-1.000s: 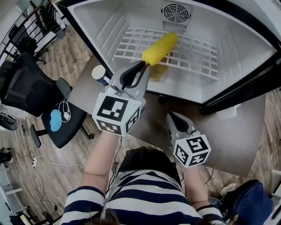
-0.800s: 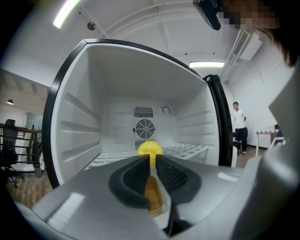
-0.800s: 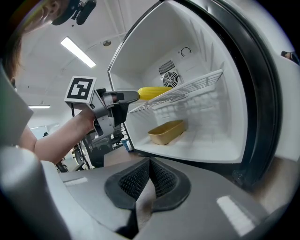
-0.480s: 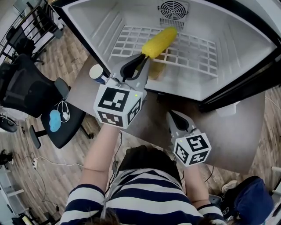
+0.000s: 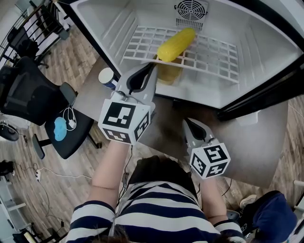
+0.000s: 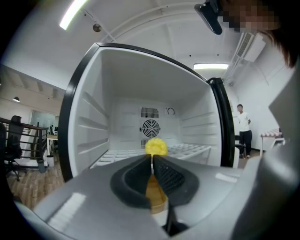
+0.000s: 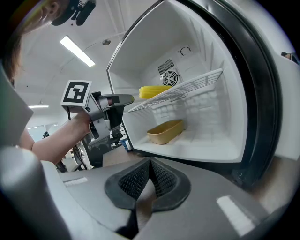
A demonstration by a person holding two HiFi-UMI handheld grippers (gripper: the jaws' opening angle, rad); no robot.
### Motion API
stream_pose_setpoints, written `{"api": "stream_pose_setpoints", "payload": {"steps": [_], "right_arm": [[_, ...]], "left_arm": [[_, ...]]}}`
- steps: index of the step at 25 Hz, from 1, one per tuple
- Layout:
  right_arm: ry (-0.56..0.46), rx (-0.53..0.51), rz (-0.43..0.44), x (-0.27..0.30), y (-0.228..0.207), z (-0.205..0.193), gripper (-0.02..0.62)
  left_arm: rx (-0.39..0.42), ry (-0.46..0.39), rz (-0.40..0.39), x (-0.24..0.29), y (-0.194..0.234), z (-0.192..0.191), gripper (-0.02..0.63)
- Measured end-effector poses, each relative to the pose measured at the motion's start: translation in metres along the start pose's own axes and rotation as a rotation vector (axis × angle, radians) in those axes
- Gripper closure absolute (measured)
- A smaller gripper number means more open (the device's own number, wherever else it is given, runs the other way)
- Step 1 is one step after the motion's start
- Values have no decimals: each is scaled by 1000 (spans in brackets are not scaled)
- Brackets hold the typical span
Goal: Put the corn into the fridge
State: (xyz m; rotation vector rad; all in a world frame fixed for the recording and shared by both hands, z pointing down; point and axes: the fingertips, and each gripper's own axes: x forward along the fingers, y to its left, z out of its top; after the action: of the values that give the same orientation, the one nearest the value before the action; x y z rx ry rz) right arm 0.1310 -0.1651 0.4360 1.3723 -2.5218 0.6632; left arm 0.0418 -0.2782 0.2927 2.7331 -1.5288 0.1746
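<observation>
Corn (image 5: 175, 43) rests along the fridge's wire shelf (image 5: 214, 56), upper centre, its near end pinched by the left tool (image 5: 153, 66). The right tool (image 5: 186, 121) is closed and empty. Placement looks nearly done; next, release and withdraw.

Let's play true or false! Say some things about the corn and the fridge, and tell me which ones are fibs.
1. The corn is over the white wire shelf. True.
2. The fridge is closed. False: it stands open.
3. A yellow tray sits under the shelf. True.
4. The right gripper has the corn. False: its jaws are shut on nothing, outside the fridge; the corn is at the left gripper.
5. A round fan vent is on the fridge's back wall. True.
</observation>
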Motion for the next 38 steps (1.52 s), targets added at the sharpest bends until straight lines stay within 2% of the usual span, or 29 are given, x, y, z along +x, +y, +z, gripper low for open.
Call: {"api": "stream_pose_setpoints", "payload": {"steps": [11, 38], "right_arm": [[-22, -15, -36, -7, 2, 10, 603], [-54, -66, -99, -19, 1, 31, 603]], "left_arm": [[-32, 12, 31, -36, 12, -13, 606], [-141, 220, 69, -105, 14, -101, 606]]}}
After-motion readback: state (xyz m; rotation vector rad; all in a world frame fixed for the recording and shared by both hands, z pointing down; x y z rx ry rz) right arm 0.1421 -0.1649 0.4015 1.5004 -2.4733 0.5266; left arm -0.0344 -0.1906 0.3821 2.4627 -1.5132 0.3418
